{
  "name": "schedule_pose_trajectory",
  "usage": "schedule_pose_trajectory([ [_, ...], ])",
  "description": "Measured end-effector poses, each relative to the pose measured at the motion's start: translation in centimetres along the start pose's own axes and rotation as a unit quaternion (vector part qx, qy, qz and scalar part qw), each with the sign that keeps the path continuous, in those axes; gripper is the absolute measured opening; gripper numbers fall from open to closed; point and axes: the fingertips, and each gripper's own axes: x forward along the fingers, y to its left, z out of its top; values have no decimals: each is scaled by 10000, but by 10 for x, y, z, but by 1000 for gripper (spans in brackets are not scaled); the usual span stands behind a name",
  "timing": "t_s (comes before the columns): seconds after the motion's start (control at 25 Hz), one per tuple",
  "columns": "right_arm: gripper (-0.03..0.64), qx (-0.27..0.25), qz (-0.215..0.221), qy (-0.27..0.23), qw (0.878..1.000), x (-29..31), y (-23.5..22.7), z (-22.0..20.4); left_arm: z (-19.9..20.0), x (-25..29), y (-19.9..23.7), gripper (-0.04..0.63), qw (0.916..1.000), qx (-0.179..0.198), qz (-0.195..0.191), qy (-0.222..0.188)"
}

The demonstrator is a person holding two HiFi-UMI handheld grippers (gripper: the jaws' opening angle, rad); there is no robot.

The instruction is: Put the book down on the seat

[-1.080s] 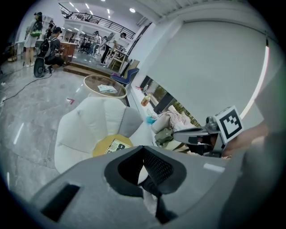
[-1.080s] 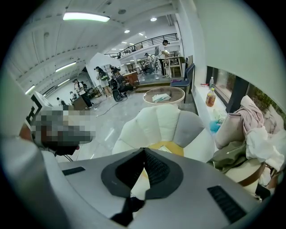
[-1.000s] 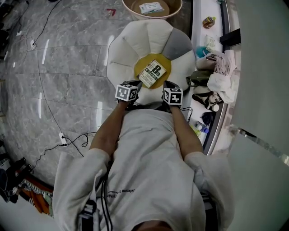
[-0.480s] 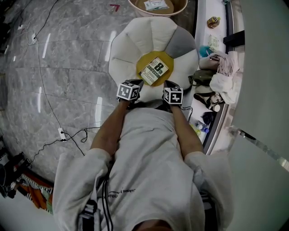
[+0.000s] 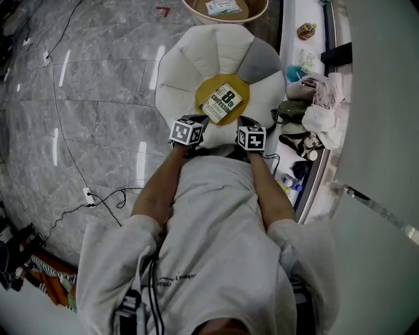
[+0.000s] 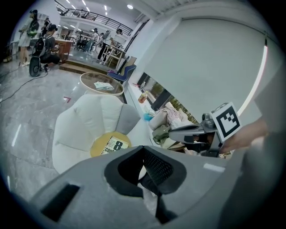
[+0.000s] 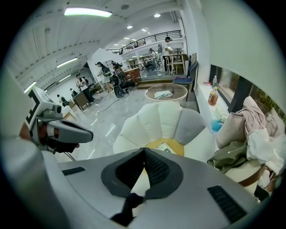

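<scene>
- Left gripper (image 5: pixel 200 120) had its jaws pressed together at the tips, with nothing between them (its own view showed only the dark hollow behind the meeting pads).
- Right gripper (image 5: pixel 241 120) stood the same way: jaws closed on each other and empty.
- Both grippers hung side by side over the near edge of the seat (image 5: pixel 190 72), each angled forward and down with its marker cube on top. Neither touched the book.
- The book (image 5: pixel 222 103) lay flat, cover up, on the seat's round yellow centre (image 5: pixel 208 88), just beyond the two sets of jaw tips.
- Its pale cover, with a large dark "8", sat turned diagonally to the person, and yellow showed around most of it.
- The seat was flower-shaped, with white petal cushions ringing the centre and one grey petal (image 5: pixel 258 65) at the far right.
- It stood on a glossy grey marble floor (image 5: pixel 98 98), where a thin cable (image 5: pixel 65 157) trailed off to the left.
- Beyond the seat was a round table (image 5: pixel 226 13) with papers on it.
- Along the right ran a white ledge (image 5: pixel 308 39) carrying a heap of clothes (image 5: pixel 324 114) and some small items too small to tell.
</scene>
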Motion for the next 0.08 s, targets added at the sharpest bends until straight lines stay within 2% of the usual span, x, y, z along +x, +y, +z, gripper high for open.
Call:
schedule_pose_trajectory([
  [0.08,6,-30,7,7,10000,0,1,-1,-1,1,-3,9,10000,82,-32,30],
])
